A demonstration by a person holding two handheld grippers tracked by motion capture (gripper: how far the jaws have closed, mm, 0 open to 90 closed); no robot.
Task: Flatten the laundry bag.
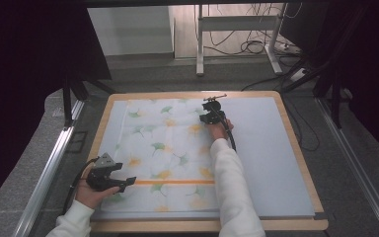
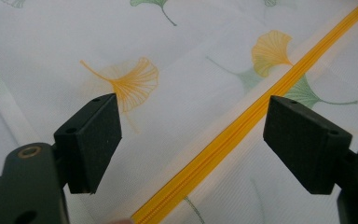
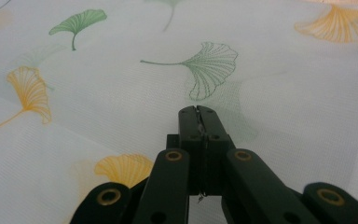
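A white mesh cloth (image 1: pixel 168 148) printed with green and orange ginkgo leaves lies flat on a pale blue mat (image 1: pixel 269 148). An orange zipper (image 1: pixel 172 182) runs across its near part. My left gripper (image 1: pixel 128 182) hovers at the cloth's near left, open, with its jaws on either side of the zipper (image 2: pixel 242 126) and touching nothing (image 2: pixel 191 140). At the cloth's far right corner, my right gripper (image 1: pixel 212 107) is shut. In the right gripper view a thin pale sliver of the cloth (image 3: pixel 121 93) shows pinched between its closed pads (image 3: pixel 199 116).
The mat covers a wooden table (image 1: pixel 298 148) whose rim shows all round. The right half of the mat is bare. Beyond the far edge stand a white desk frame (image 1: pixel 237 29) and floor cables (image 1: pixel 256 47). Metal rails (image 1: pixel 49 168) flank the table.
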